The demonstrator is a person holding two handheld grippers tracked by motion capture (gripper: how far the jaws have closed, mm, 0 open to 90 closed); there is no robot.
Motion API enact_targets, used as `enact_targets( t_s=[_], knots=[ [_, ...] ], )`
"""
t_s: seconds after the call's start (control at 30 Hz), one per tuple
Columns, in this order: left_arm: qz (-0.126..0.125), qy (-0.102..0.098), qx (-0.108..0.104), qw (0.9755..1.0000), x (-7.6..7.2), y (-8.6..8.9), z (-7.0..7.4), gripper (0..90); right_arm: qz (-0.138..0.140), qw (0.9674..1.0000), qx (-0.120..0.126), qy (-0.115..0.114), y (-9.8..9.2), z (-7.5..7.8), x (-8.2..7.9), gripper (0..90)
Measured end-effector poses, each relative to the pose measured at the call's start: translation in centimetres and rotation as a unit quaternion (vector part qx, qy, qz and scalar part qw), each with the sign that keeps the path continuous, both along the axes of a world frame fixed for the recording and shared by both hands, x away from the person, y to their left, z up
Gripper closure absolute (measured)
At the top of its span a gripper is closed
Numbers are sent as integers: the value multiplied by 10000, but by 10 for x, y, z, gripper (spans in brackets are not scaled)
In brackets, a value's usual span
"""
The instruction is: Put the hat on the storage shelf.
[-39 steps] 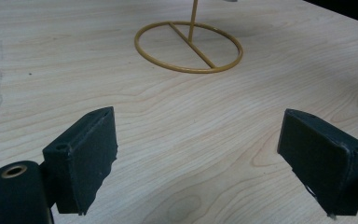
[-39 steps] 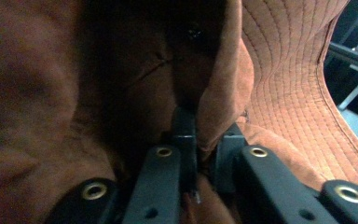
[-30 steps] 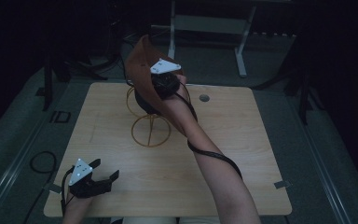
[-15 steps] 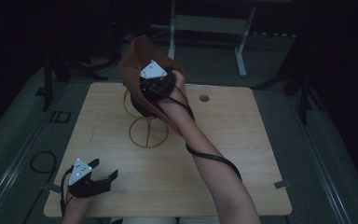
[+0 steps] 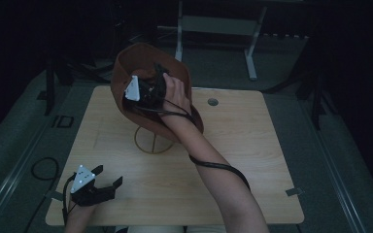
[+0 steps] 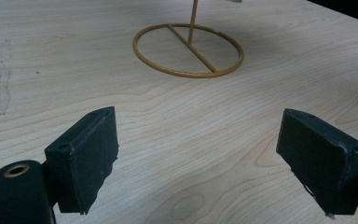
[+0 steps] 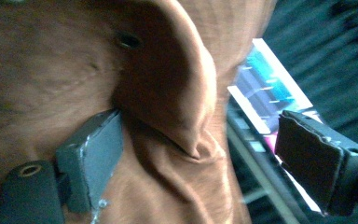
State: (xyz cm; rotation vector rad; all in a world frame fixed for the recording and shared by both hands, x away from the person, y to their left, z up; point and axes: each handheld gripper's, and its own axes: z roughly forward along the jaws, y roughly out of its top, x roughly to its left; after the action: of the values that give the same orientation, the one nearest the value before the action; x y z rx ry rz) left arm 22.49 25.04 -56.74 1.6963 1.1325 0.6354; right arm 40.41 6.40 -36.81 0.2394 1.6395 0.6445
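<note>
A brown brimmed hat (image 5: 126, 63) hangs tilted over a gold wire stand whose ring base (image 5: 154, 141) (image 6: 189, 49) lies mid-table. My right gripper (image 5: 148, 80) (image 7: 200, 154) is up against the hat's crown. Its jaws have just been opening, and a fold of the crown (image 7: 177, 102) lies between them. One pad touches the felt and the other stands clear of it. My left gripper (image 5: 109, 175) (image 6: 205, 158) hovers low near the table's front left, open, with nothing but bare wood between its jaws.
The light wooden table (image 5: 252, 145) has a round cable hole (image 5: 212, 102) at its back right. A cable loop (image 5: 43, 170) lies on the floor to the left. A white metal frame (image 5: 218, 24) stands behind the table.
The right hand and gripper moved left and slightly down along the hat, and the hat tipped with them. The right jaws went from nearly closed to wide. The left gripper stayed put.
</note>
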Motion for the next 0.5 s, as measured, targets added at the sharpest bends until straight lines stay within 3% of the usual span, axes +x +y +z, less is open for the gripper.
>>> enact_targets(
  t_s=[0.1,0.13,0.17,0.27,0.33,0.37,0.4,0.43,0.47,0.5],
  knots=[
    [-4,6,8,10000,0,-1,0,134,193,9993,-306,-78,4,-4,-3,172],
    [-5,14,22,10000,0,-1,0,134,193,9993,-306,-78,4,-4,-3,172],
    [-26,21,11,10000,0,-1,-1,134,245,9967,-696,-331,7,-9,-8,167],
    [-33,21,15,10000,0,-2,-1,134,574,9948,-771,-337,9,-20,-15,164],
    [-33,33,11,10000,0,-2,-1,134,723,9953,-621,185,9,-21,-15,152],
    [-24,37,-6,10000,0,-1,-1,134,723,9953,-621,185,9,-21,-15,152],
    [-27,41,-9,10000,0,-1,-1,134,755,9949,-430,521,8,-18,-13,153],
    [-14,31,-8,10000,0,0,-1,134,1005,9821,48,1592,3,-10,-7,148],
    [-14,31,-8,10000,0,0,-1,134,1005,9821,48,1592,3,-10,-7,148],
    [-15,31,-28,10000,0,0,-1,134,1120,9771,345,1778,-2,-6,-6,164]
  ],
)
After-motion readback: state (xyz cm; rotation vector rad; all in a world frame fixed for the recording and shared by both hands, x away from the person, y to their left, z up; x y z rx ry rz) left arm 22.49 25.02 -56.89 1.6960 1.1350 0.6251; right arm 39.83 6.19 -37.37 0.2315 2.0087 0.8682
